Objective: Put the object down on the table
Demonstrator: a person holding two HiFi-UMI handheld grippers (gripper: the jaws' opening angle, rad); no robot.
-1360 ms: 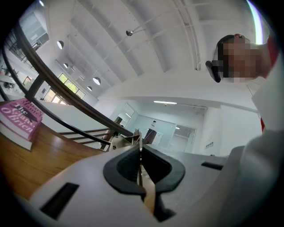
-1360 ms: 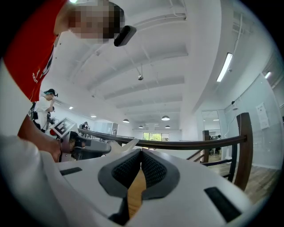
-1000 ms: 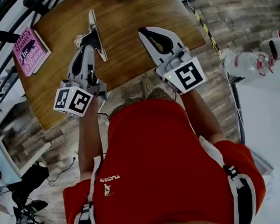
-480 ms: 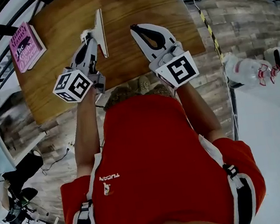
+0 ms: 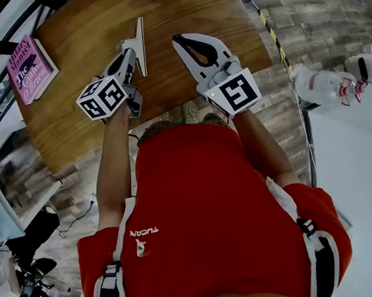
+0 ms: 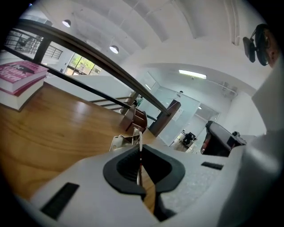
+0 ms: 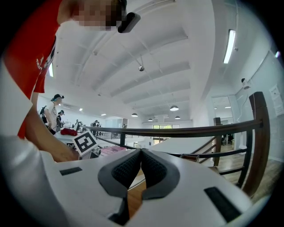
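White thin panel (image 5: 139, 32) sat clamped in left hand-held gripper (image 5: 131, 51) above wooden surface (image 5: 87, 113), not yet released; right hand-held gripper (image 5: 180, 42) closed, empty.

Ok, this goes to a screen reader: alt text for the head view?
Over a wooden table, the left gripper clamps a thin white object, seen edge-on; the right gripper is shut, empty. A pink book lies far left.

Pink book (image 5: 30, 68), brown table (image 5: 91, 35), red shirt (image 5: 207, 209).
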